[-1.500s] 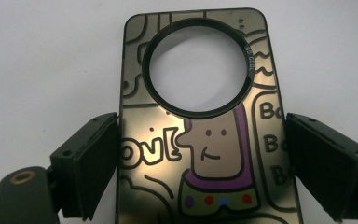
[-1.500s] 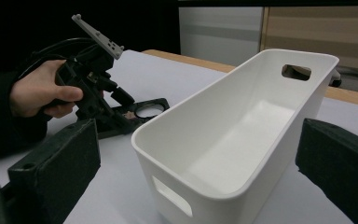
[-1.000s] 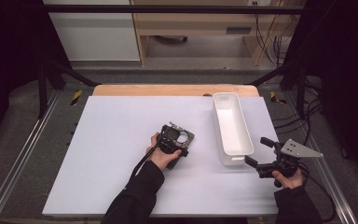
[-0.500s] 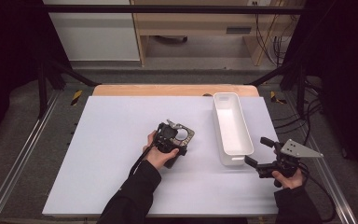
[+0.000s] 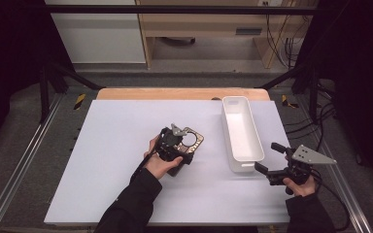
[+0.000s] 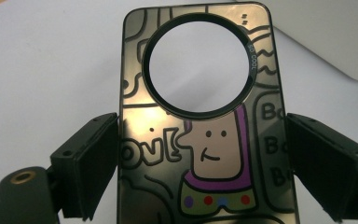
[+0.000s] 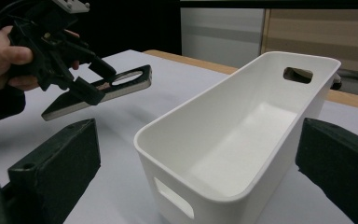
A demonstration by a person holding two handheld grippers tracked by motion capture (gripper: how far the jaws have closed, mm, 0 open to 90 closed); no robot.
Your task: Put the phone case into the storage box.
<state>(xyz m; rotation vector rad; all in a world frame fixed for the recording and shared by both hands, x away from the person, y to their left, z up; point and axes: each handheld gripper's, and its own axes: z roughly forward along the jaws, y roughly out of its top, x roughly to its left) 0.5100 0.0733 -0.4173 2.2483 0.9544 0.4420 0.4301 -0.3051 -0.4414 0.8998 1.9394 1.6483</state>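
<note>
Over the last second the left tongs had lifted and carried the glossy cartoon-printed phone case with its large round camera opening a little toward the long white plastic bin, away from the spot nearer the person where it had been. In the left gripper view the two black jaws pressed against the case's long edges, pinching it about midway, with the round opening beyond the tips. The right gripper view showed the case clear of the pale grey tabletop, tilted with its far end raised, near the bin but not yet over it.

The right tongs had hardly moved: spread wide and empty, they waited just beside the bin's near end. Judging from this, the pick-up was done and the transfer under way; what remained was probably to bring the case over the bin's rim and let it go inside.
</note>
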